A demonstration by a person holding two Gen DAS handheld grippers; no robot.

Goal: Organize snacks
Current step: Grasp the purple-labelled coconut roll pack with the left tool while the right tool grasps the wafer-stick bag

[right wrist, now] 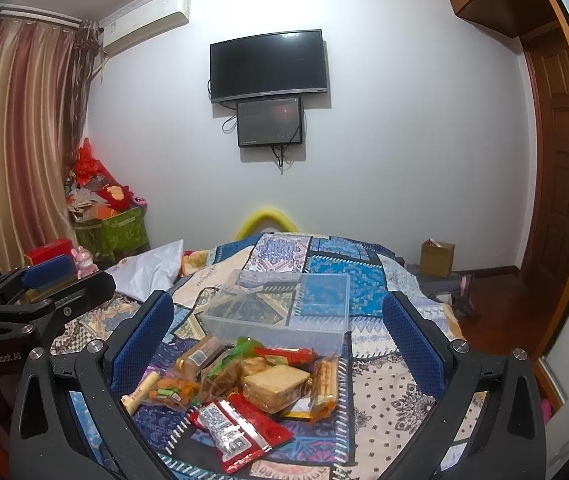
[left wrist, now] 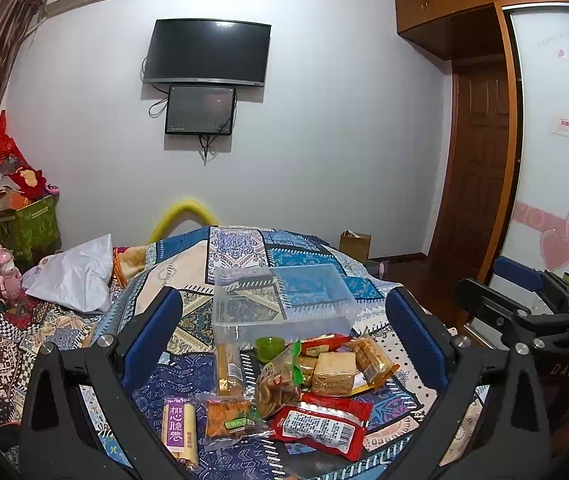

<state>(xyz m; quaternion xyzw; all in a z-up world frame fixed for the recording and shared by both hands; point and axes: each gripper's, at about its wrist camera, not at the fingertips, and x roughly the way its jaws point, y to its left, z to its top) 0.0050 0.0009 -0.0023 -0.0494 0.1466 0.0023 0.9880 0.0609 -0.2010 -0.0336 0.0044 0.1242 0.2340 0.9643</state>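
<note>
Bedroom wall with a TV (left wrist: 206,52) faces me beyond a patchwork quilt (right wrist: 384,392), where the snacks (left wrist: 284,384) lie heaped just in front of an empty clear box (left wrist: 280,300). I have my left gripper (left wrist: 284,340) and right gripper (right wrist: 276,344) both spread wide above the heap, holding nothing, a red packet (right wrist: 236,432) nearest me.
</note>
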